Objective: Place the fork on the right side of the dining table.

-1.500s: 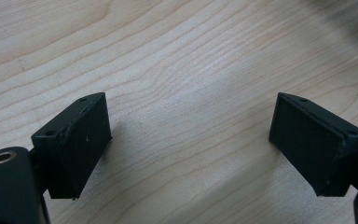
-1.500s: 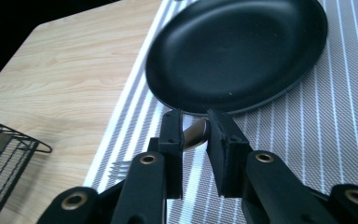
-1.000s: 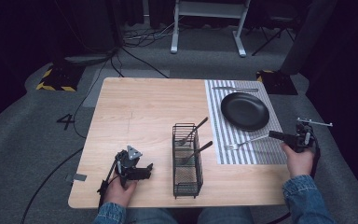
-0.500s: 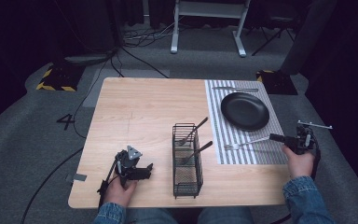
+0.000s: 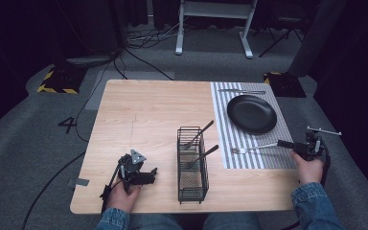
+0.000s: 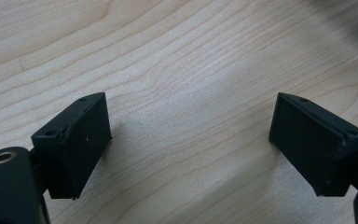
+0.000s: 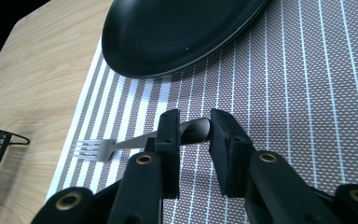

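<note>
The right gripper [image 7: 195, 135] has its jaws drawn narrow around the broad end of a fork's [image 7: 93, 150] handle. The handle fills the gap between them, but I cannot tell whether the pads are pinching it or only flanking it. The fork stretches left from the jaws, its tines low over the striped placemat [image 7: 307, 93], on the near side of the black plate [image 7: 177, 32].

This looks like laying the fork down at the place setting. To do it well, I'd have the person keep the fork level and parallel to the mat's near edge. It should lie flat before the jaws part. Then the gripper should draw straight back to the right, so the handle isn't dragged or the tines swung towards the plate.

Further out, a knife [image 5: 242, 91] lies on the mat beyond the plate. A wire basket [image 5: 191, 191] near the middle of the tabletop [image 5: 143, 110] holds two more utensils. The left gripper [image 6: 191, 140] sits at the near left, jaws wide and empty over bare wood.
</note>
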The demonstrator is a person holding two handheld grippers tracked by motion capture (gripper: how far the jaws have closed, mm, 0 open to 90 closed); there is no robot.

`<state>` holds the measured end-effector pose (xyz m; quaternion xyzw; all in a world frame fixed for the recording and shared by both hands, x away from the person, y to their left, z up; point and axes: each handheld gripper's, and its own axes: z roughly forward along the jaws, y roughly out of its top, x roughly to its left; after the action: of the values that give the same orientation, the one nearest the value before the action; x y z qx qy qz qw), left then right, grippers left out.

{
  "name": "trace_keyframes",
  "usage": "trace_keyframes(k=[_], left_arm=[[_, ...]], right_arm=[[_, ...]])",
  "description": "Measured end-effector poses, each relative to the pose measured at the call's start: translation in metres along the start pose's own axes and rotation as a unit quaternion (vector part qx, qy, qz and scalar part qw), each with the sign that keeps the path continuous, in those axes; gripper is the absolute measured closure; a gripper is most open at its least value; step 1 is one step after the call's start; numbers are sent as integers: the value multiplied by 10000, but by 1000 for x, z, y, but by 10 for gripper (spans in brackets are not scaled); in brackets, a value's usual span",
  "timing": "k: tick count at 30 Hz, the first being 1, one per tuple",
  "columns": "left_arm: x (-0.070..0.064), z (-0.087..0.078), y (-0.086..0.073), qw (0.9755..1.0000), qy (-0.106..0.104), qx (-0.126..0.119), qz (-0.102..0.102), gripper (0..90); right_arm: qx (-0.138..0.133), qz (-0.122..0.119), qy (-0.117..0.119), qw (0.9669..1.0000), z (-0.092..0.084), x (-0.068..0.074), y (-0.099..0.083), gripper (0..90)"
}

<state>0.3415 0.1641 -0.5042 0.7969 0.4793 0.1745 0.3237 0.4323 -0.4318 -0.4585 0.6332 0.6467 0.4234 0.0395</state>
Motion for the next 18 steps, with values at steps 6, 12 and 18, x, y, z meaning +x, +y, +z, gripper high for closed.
trace_keyframes(k=[6, 12, 18], left_arm=[[0, 0, 0, 10000, 0, 0, 0, 125], [0, 0, 0, 10000, -1, 0, -3, 126], [0, 0, 0, 10000, -1, 1, 1, 126]], right_arm=[[64, 60, -12, 10000, 2, -4, -1, 729], [131, 140, -44, 9998, 5, -7, -1, 723], [227, 170, -91, 9996, 9, -9, 0, 710]])
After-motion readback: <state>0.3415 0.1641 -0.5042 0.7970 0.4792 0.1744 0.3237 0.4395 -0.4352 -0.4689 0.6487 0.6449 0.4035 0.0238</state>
